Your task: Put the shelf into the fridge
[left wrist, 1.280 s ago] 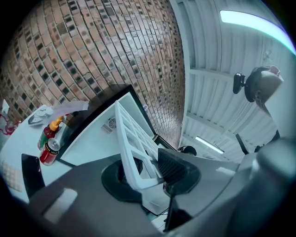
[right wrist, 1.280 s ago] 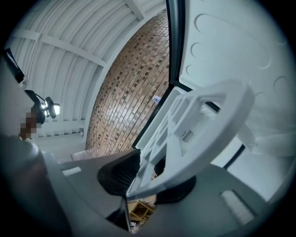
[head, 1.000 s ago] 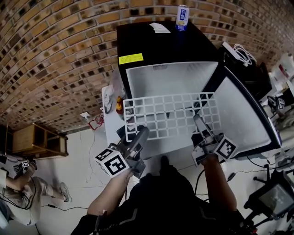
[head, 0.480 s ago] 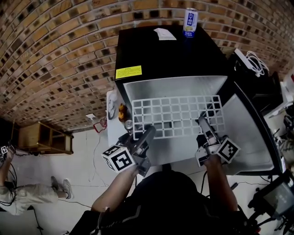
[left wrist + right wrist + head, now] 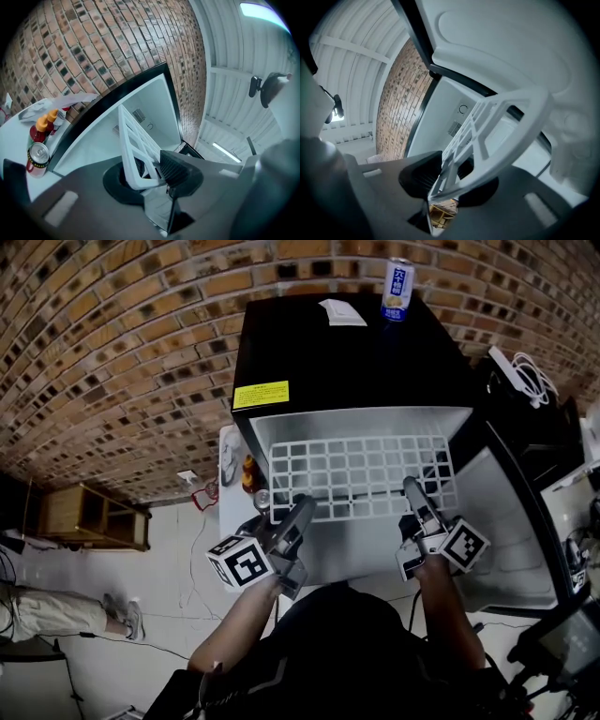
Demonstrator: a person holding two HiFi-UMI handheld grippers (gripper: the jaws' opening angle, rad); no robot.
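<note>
Both forearms are extended forward from the body, side by side, each gripper held level and pointed at the open fridge (image 5: 347, 352). The left gripper (image 5: 302, 510) is clamped on the near left corner of the white grid shelf (image 5: 361, 474), the rim being pinched between its pads. The right gripper (image 5: 412, 491) is likewise closed on the near right edge. The shelf is carried roughly flat between them, at the mouth of the white compartment, beside the open door (image 5: 511, 512).
</note>
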